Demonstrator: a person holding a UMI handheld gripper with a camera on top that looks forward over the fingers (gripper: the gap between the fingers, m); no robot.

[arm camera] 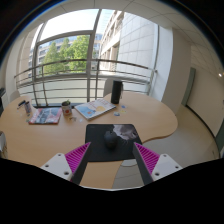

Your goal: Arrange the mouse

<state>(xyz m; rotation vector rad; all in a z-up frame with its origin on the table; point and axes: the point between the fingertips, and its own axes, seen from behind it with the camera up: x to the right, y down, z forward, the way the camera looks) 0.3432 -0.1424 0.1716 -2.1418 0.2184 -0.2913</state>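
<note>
Pale wood is forming the curved table [150,118], which is sitting in a bright room with large windows [68,45] behind it. Nearest, the gripper [112,160] is hovering over the table's near edge with its fingers spread wide apart, grasping nothing; the magenta pads [72,158] with their ribbed texture are showing on the inner faces. Between the fingers and just ahead of them, a dark rectangular mouse mat [105,146] is lying flat close to the near edge. On its far edge the mouse [124,131] is resting, a small rounded shape, grey and dark in colour, lying clear of both fingers. Any brand mark on it is too small to make out.

Further along, toward the middle of the table, an open magazine or booklet [95,108] with bluish printed pages is lying flat; its writing is not readable. Beside it a small dark cup [67,106] is standing upright, and another colourful printed booklet [44,116] is lying toward the left edge. At the far edge, a dark upright boxy object [116,92] is standing. Beyond the glass, green trees [60,52] and a light-coloured building [130,40] are showing in daylight.
</note>
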